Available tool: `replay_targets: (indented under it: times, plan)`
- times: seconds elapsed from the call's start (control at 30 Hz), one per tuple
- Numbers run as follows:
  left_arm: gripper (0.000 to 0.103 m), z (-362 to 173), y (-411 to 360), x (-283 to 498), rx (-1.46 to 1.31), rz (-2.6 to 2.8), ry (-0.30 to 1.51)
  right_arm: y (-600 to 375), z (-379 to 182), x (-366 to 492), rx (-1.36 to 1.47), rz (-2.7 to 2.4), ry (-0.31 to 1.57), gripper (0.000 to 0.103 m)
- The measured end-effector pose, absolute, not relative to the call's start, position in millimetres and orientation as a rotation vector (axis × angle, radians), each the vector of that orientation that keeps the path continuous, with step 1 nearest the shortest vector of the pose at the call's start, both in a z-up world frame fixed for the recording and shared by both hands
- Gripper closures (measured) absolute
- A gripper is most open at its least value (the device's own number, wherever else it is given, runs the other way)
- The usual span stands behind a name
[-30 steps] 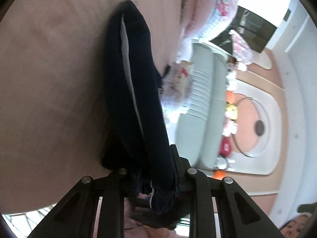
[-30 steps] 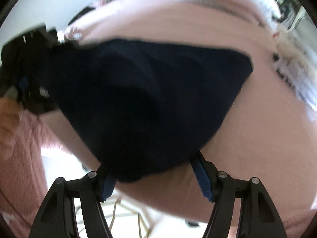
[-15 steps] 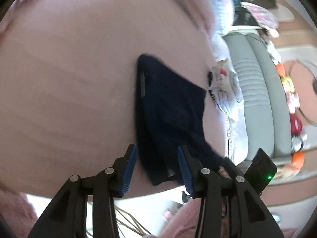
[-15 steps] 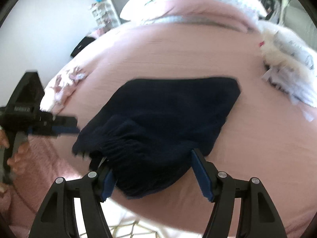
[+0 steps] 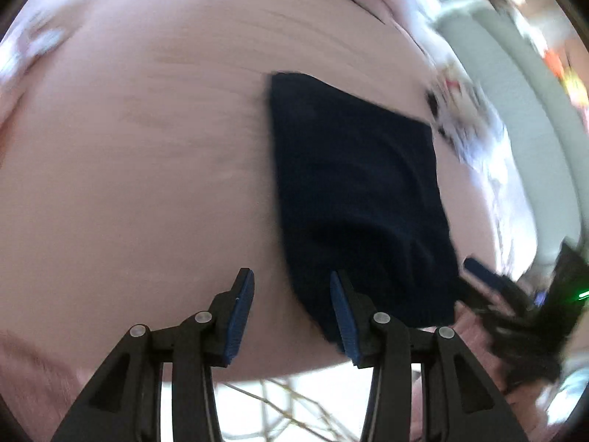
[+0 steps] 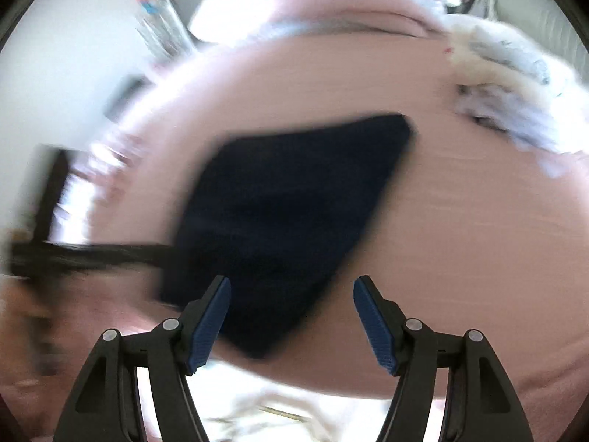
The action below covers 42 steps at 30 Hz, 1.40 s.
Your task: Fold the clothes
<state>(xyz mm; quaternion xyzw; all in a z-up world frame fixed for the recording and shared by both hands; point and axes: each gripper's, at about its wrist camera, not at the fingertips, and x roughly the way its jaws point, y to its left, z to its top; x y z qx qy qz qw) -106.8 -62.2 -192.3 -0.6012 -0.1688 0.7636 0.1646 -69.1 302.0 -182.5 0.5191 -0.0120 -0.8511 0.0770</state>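
Left wrist view: the dark garment (image 5: pixel 357 199) lies folded flat on the pink bed (image 5: pixel 147 184). The left hand-held gripper (image 5: pixel 292 305) hangs at the garment's near edge, jaws apart, gripping nothing.

Right wrist view: the right hand-held gripper (image 6: pixel 292 316) hangs over the garment's near corner, jaws wide and empty. The fold looks done; perhaps tidying or another piece remains.

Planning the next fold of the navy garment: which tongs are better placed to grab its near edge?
Right, probably: the right tongs straddle the garment's near corner, while the left tongs sit beside its edge.
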Motion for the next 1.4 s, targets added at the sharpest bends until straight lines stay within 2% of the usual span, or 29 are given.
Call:
replay_targets:
  times: [0.23, 0.3, 0.4, 0.43, 0.6, 0.67, 0.8, 0.83, 0.87, 0.93, 1.1, 1.23, 1.33, 1.4]
  plan:
    - [0.064, -204, -39, -84, -1.800, 2.148, -0.244, 305, -205, -64, 1.683, -2.511, 0.091, 0.034]
    - [0.063, -200, -28, -82, -1.767, 2.156, -0.191, 307, -198, -62, 1.646, -2.555, 0.051, 0.034]
    - [0.064, -196, -28, -84, -1.716, 2.127, -0.265, 323, -181, -57, 1.520, -2.666, -0.136, 0.034]
    - [0.064, -194, -34, -84, -1.696, 2.128, -0.331, 323, -183, -60, 1.532, -2.652, -0.147, 0.034]
    - [0.064, -187, -67, -95, -1.600, 2.103, -0.700, 304, -209, -78, 1.664, -2.527, -0.062, 0.034]
    - [0.063, -187, -75, -113, -1.575, 2.108, -0.746, 297, -212, -82, 1.655, -2.526, -0.052, 0.034]
    - [0.064, -197, -65, -162, -1.596, 2.125, -0.610, 287, -217, -97, 1.637, -2.515, -0.061, 0.034]
    - [0.067, -200, -59, -170, -1.599, 2.123, -0.564, 286, -220, -103, 1.635, -2.510, -0.069, 0.034]
    - [0.081, -204, -49, -178, -1.609, 2.146, -0.492, 288, -225, -107, 1.638, -2.505, -0.070, 0.034]
    - [0.090, -211, -25, -196, -1.616, 2.198, -0.379, 287, -232, -120, 1.647, -2.501, -0.050, 0.034]
    - [0.090, -211, -15, -210, -1.556, 2.281, -0.264, 278, -244, -134, 1.643, -2.519, -0.022, 0.034]
    - [0.090, -201, -6, -204, -1.548, 2.309, -0.262, 275, -234, -137, 1.591, -2.538, -0.010, 0.034]
    - [0.090, -183, -15, -174, -1.570, 2.326, -0.331, 295, -217, -126, 1.558, -2.585, -0.110, 0.034]
    - [0.090, -176, -22, -142, -1.589, 2.332, -0.273, 301, -219, -119, 1.612, -2.587, -0.063, 0.034]
